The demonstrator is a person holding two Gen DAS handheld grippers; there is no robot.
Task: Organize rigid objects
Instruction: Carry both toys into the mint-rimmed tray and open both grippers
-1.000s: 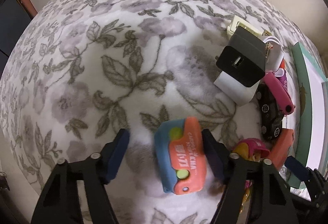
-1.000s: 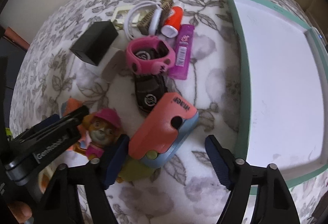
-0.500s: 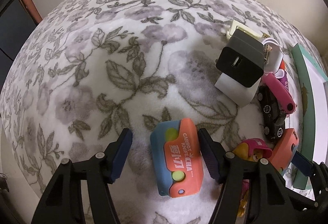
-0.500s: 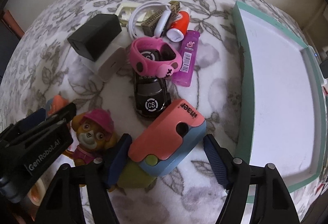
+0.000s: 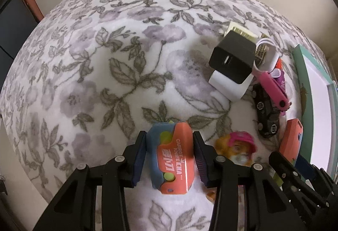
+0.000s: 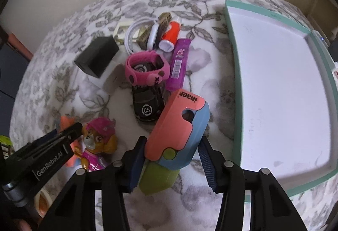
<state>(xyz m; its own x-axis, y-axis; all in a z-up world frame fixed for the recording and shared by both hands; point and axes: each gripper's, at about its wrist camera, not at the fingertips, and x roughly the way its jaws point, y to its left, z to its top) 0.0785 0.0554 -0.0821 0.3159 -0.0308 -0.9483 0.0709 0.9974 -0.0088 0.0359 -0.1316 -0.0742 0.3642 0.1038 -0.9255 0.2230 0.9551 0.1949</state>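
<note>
Floral purple-and-grey fleece [image 5: 118, 74] covers the whole work surface beneath my two grippers, with a plain beige wall behind. Off to my right sits the teal-rimmed tray [image 6: 233, 74], its white floor bare and its far corner cut off by the frame edge in the right wrist view. I have the left gripper [image 5: 170, 156] closed down on the orange-and-blue carrot knife [image 5: 172, 157], both pads pressed against its sides while it lies on the fleece. My right gripper [image 6: 171, 164] straddles the pink-and-blue cutter [image 6: 179, 125], the left pad touching it; whether the right pad meets it I cannot tell, since the cutter's blue end hides the contact. A green block [image 6: 157, 177] lies partly hidden under that cutter. Behind it, the black toy car [image 6: 146, 105] is half covered by the pink watch [image 6: 146, 71] resting on its roof. The black charger [image 5: 233, 59] sits stacked on a white charger [image 5: 228, 88], which hides most of the lower one. The pup figurine [image 6: 98, 142] lies between the two grippers, blurred in the left wrist view. A purple lighter [image 6: 178, 64], an orange-and-white tube [image 6: 171, 37] and a coiled white cable [image 6: 132, 35] crowd the far end of the pile, overlapping so their edges are hard to separate.
</note>
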